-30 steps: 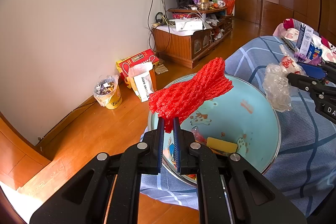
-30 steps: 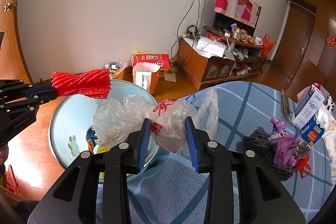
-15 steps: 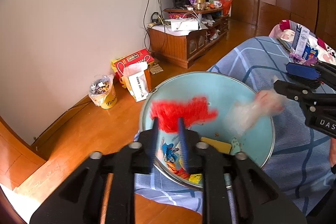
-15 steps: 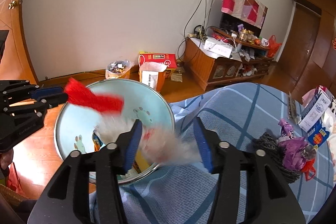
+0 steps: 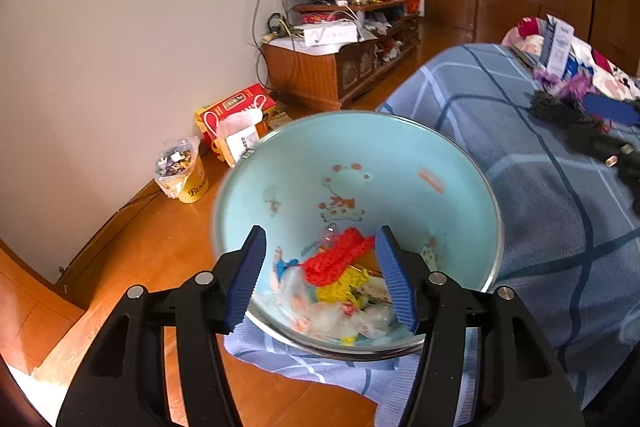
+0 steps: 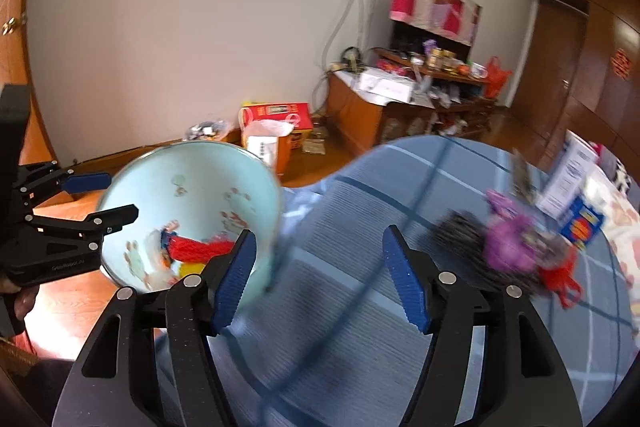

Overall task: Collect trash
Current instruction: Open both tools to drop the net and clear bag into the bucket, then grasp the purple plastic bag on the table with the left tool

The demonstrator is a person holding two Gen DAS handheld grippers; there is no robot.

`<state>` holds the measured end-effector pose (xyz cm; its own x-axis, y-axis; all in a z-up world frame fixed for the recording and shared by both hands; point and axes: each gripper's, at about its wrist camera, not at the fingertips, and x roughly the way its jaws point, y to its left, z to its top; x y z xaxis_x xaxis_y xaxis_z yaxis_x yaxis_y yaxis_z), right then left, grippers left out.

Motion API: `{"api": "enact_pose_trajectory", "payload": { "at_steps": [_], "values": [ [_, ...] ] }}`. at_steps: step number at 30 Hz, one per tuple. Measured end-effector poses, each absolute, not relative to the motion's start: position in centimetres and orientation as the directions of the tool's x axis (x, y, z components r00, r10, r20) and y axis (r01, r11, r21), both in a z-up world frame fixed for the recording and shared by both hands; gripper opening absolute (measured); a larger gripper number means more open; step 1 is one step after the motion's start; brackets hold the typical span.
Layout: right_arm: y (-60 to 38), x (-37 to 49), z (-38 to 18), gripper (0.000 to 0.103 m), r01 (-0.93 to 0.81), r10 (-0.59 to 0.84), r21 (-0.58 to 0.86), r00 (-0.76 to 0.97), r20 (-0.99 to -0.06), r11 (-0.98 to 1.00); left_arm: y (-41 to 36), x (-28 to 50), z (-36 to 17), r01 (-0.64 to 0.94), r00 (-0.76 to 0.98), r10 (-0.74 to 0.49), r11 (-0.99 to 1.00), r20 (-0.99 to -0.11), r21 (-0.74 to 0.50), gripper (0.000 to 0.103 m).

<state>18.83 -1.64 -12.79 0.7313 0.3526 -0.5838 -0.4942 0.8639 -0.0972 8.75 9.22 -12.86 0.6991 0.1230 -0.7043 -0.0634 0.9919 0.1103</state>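
Observation:
A light blue basin point(image 5: 400, 147) sits on the edge of a blue checked bedspread point(image 5: 540, 155). In it lie a red foam net point(image 5: 340, 259), a clear plastic bag point(image 5: 352, 319) and yellow scraps. My left gripper point(image 5: 320, 275) is open and empty just above the basin's near rim. My right gripper point(image 6: 320, 283) is open and empty over the bedspread, right of the basin point(image 6: 192, 179). A pile of dark, purple and red trash point(image 6: 508, 251) lies on the bed ahead of the right gripper. The left gripper point(image 6: 100, 199) shows at the left of the right wrist view.
On the wooden floor by the wall stand a yellow cup lined with a bag point(image 5: 184, 175) and a red carton with a white bag point(image 5: 236, 123). A low wooden cabinet point(image 5: 340, 63) stands further back. Boxes point(image 6: 572, 187) lie on the bed's far side.
My left gripper opened and the red foam net dropped into the basin. My right gripper opened, released the clear plastic bag into the basin, and swung right toward the pile on the bed.

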Motion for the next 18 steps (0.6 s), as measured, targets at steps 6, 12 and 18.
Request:
{"api": "enact_pose_trajectory", "payload": {
  "at_steps": [6,12,18],
  "values": [
    [-8.3,18.1,-12.9,0.07,-0.378,0.258,-0.094,0.774,-0.578,0.921,6.3,9.4,-13.2,-0.01,0.698,0.101,0.991,-0.709,0.132,0.06],
    [-15.5,18.5,-14.1,0.07,-0.229,0.145,-0.069,0.794,-0.591,0.971,2.6,10.8,-12.3,0.038,0.719,0.061,0.991,-0.692,0.127,0.07],
    [-22.4,18.4,-14.6,0.07,-0.067,0.028,-0.044,0.804,-0.593,0.997,-2.7,12.9,-11.4,0.111,0.732,-0.01,0.988,-0.681,0.105,0.071]
  ]
}}
